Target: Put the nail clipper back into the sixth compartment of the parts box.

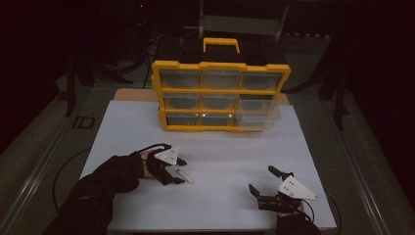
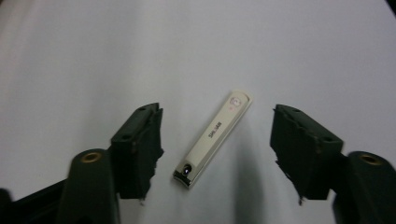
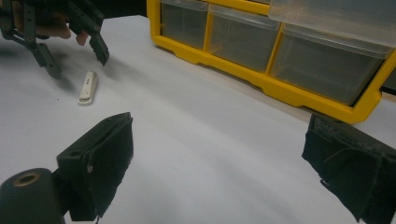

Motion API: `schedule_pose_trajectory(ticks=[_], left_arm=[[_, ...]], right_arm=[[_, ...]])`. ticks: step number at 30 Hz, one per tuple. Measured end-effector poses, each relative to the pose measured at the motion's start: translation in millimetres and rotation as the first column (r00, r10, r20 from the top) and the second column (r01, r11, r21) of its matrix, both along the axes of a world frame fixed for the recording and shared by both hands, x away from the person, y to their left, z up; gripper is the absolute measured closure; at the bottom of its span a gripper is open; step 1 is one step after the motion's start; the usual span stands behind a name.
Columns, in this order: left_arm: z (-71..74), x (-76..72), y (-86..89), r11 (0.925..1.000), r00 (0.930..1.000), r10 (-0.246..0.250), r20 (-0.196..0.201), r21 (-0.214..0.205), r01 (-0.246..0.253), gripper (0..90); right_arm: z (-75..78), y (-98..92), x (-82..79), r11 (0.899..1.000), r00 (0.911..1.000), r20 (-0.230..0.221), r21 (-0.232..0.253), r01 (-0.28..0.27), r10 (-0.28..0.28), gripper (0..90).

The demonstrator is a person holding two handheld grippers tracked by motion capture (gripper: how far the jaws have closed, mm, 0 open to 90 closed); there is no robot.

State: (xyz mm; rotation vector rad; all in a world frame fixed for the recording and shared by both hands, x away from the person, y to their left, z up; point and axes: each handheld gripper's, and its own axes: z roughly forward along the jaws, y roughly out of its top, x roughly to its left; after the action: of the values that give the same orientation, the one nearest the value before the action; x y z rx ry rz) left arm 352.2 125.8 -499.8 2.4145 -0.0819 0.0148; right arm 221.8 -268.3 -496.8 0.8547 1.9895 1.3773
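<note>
A small white nail clipper (image 2: 215, 137) lies flat on the white tabletop (image 1: 220, 147), and it also shows in the high view (image 1: 185, 175) and the right gripper view (image 3: 88, 87). My left gripper (image 1: 182, 171) hangs low over it, jaws on either side of the clipper with a gap on both sides. In the left gripper view the left gripper (image 2: 215, 111) is open and neither pad touches the clipper. My right gripper (image 1: 262, 178) rests near the front right of the table, open (image 3: 219, 126) with nothing between its jaws.
A yellow drawer organizer (image 1: 220, 93) with clear drawers and a carry handle stands at the back of the table. Its lower right drawer (image 1: 257, 116) is pulled out towards me. Bare tabletop lies between the two grippers and the organizer (image 3: 261, 79).
</note>
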Motion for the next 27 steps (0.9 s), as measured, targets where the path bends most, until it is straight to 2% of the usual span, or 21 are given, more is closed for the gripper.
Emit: schedule_pose_trajectory(ticks=[2,3,6,10,12,13,15,16,17,19,24,27], left_arm=[[-0.1,0.6,-0.9,0.9999,0.9999,-0.012,-0.003,0.009,0.013,37.9],[0.1,0.9,-1.7,0.9996,0.9997,-0.022,0.009,0.018,0.022,42.3],[0.4,2.6,-5.9,0.9968,0.9978,-0.057,0.032,0.057,0.055,47.8],[-0.1,5.3,-10.0,0.9931,0.9960,-0.084,0.029,0.085,0.081,52.7],[-0.1,5.3,-10.0,0.9931,0.9960,-0.084,0.029,0.085,0.081,54.6],[-0.2,6.9,-12.3,0.9888,0.9939,-0.101,0.045,0.115,0.095,57.3],[-0.4,7.6,-13.7,0.9861,0.9928,-0.114,0.038,0.126,0.108,58.9],[-0.8,7.5,-14.6,0.9851,0.9924,-0.112,0.051,0.137,0.104,58.9],[-0.8,7.7,-15.2,0.9830,0.9924,-0.116,0.041,0.148,0.109,59.0],[-1.2,8.3,-16.8,0.9804,0.9914,-0.122,0.049,0.162,0.112,61.0],[-0.2,10.6,-20.8,0.9674,0.9872,-0.153,0.046,0.211,0.140,66.0],[1.7,9.8,-24.9,0.9572,0.9832,-0.173,0.057,0.245,0.154,68.1]], right_arm=[[-0.1,0.0,0.1,1.000,1.0000,-0.001,0.000,0.000,0.000,8.4],[-0.4,0.0,0.4,1.000,1.0000,-0.002,-0.001,-0.001,0.001,8.4],[-0.6,0.0,0.5,1.000,1.0000,-0.004,0.000,-0.002,0.002,8.4],[-0.6,-0.3,0.6,1.000,1.0000,-0.003,0.001,-0.002,0.002,8.5],[-0.6,-0.4,0.7,1.000,1.0000,-0.003,0.001,-0.003,0.003,8.5],[-0.5,-0.4,0.6,1.000,1.0000,-0.003,0.002,-0.003,0.003,8.5],[-0.5,-0.7,0.6,1.000,1.0000,-0.001,0.003,-0.003,0.003,8.5],[-0.5,-1.0,0.8,1.000,1.0000,0.000,0.003,-0.003,0.003,8.5],[-0.5,-1.1,0.7,1.000,1.0000,-0.001,0.004,-0.003,0.003,8.4],[-0.6,-1.1,0.7,1.000,1.0000,-0.003,0.005,-0.002,0.002,8.4],[-0.4,-1.2,0.7,1.000,1.0000,-0.003,0.008,-0.004,0.004,8.4],[-0.4,-1.3,0.8,1.000,1.0000,-0.003,0.008,-0.004,0.004,8.4]])
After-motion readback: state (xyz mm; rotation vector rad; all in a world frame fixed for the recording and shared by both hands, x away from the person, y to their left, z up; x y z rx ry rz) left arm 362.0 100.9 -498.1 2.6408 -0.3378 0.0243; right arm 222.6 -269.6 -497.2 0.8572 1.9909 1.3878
